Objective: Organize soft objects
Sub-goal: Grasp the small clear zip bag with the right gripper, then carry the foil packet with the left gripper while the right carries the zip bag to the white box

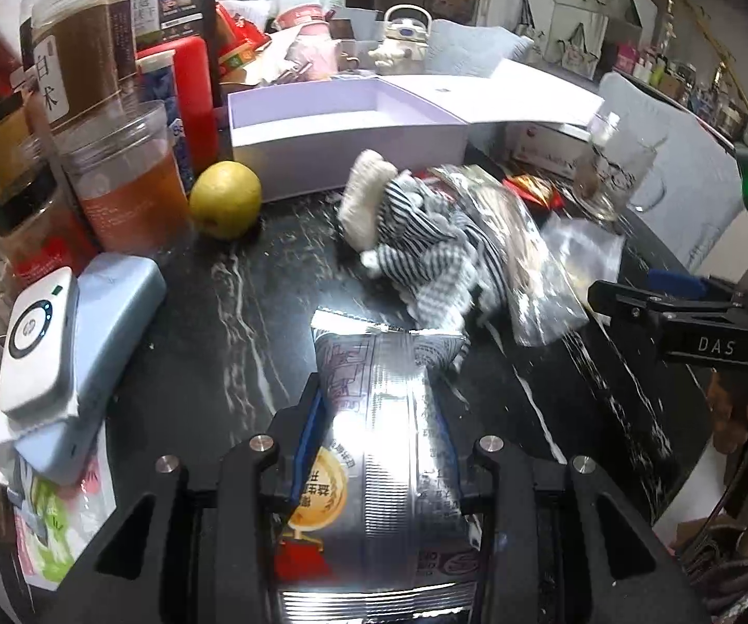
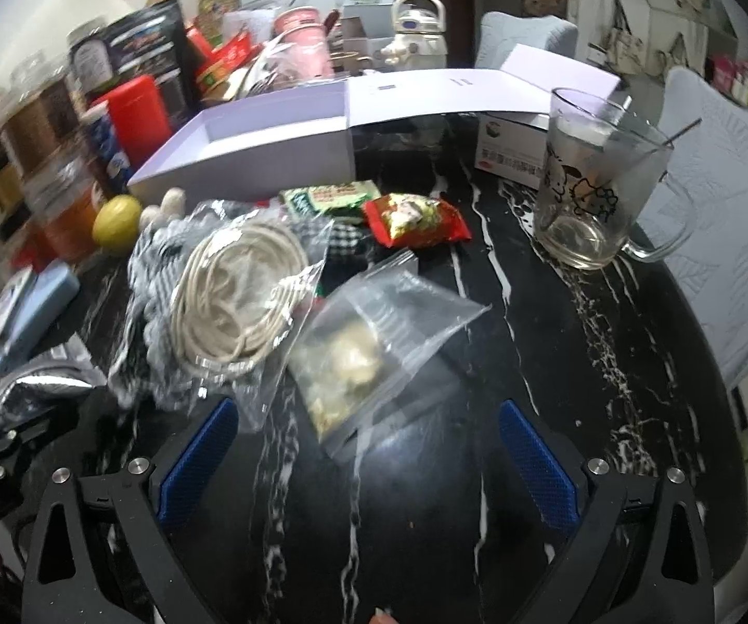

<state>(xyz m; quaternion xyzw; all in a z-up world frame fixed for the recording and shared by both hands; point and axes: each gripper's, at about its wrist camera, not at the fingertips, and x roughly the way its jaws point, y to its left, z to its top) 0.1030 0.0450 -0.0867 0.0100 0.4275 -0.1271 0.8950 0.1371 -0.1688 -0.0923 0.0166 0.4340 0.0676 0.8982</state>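
Foil pouch (image 1: 389, 447) clamped in left tool (image 1: 384, 463) (right tool (image 2: 369, 447) agape)

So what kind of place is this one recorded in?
Probably a home dining table: dark marble top crowded with food jars, a glass mug, a kettle and padded chairs.

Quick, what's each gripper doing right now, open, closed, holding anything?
Left gripper: closed on a silver foil packet.
Right gripper: open, holding nothing, with a clear plastic bag just ahead of it.

Silver foil packet (image 1: 389, 416), black-and-white striped plush (image 1: 426, 249), possibly grey-checked, and pale lilac box (image 1: 348, 156).
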